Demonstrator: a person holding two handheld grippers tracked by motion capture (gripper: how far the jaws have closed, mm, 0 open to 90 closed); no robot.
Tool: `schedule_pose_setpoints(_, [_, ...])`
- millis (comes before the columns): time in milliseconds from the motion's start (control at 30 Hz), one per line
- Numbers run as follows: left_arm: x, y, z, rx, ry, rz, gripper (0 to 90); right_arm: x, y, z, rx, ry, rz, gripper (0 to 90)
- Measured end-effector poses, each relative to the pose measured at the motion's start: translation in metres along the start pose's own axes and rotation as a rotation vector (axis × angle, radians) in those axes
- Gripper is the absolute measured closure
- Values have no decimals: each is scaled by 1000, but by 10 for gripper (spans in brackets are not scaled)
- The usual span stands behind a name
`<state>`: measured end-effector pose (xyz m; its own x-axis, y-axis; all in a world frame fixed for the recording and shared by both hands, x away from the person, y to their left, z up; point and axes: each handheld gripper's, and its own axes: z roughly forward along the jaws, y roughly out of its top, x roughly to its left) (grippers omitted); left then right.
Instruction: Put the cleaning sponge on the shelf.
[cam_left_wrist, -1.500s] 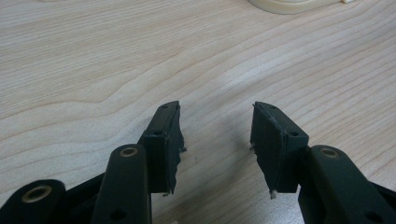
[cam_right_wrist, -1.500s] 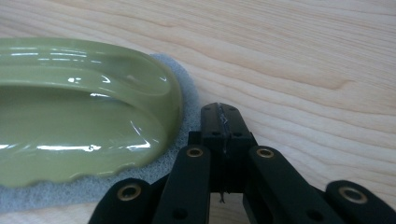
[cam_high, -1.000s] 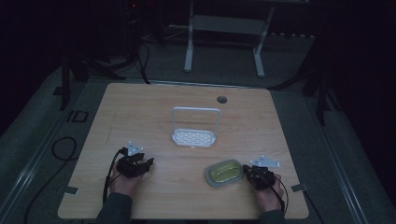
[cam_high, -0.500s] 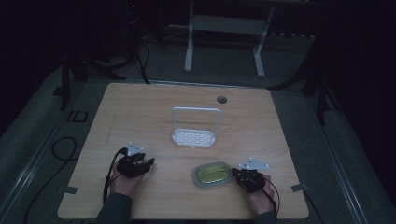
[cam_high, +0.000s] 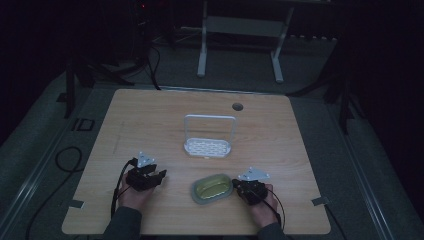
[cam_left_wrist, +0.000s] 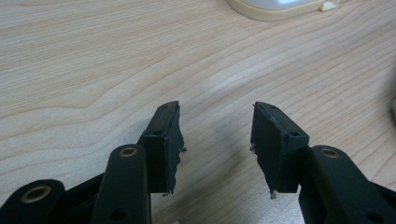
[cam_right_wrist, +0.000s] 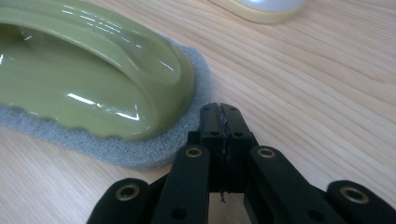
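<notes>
Your right gripper has its jaws clenched flat against each other with nothing between them; the right gripper view shows the two black pads meeting at a thin seam. The closed tips touch the grey felt edge of the green scrubber, a glossy green handle on a grey abrasive pad lying flat on the table.

Compared with the earlier high views, the scrubber now lies further toward your left gripper, and your right hand has travelled with it. Judge this as a push, not a carry: the pad is not grasped, only shoved by the closed tips.

Your left gripper stands released, jaws parted over bare wood, nothing between them. It has kept its place while the scrubber has come nearer to it; the two are near but apart.

The white rack sits ahead of both grippers, untouched and unmoved.

What this means: the scrubber is being brought toward the middle of the near edge, probably for a hand-over or a two-gripper grasp. Keep the tips low on the felt rim; a higher contact on the slick handle may slip.
</notes>
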<state>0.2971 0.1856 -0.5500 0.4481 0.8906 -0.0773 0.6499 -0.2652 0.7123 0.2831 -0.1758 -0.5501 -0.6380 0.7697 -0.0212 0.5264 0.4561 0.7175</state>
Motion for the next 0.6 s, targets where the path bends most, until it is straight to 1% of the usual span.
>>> schedule_pose_setpoints(67, [-1,0,0,-1,-5,7,525,5,4,4,-2,7,-12,892])
schedule_pose_setpoints(100, [-1,0,0,-1,-6,7,524,9,8,8,-5,17,-18,892])
schedule_pose_setpoints(133, [-1,0,0,-2,-8,9,524,9,8,8,-5,17,-18,892])
schedule_pose_setpoints(167, [-1,1,0,-5,-11,9,522,15,12,12,-2,29,-36,892])
schedule_pose_setpoints(200, [-1,1,-1,-6,-13,12,522,15,12,12,-2,29,-36,892])
schedule_pose_setpoints(233, [-1,1,-1,-8,-19,10,521,21,16,16,1,38,-58,890])
schedule_pose_setpoints(267, [-1,1,-1,-8,-19,10,519,21,16,16,1,38,-58,890])
schedule_pose_setpoints(333, [-1,1,-1,-3,-38,1,526,23,18,17,5,30,-82,871])
schedule_pose_setpoints(400, [0,1,0,4,-55,-13,529,22,18,16,6,31,-78,865])
schedule_pose_setpoints(567, [-1,1,0,11,-73,-15,534,11,9,9,12,10,-65,812])
schedule_pose_setpoints(600, [-1,1,0,11,-73,-15,533,11,9,9,12,10,-65,812])
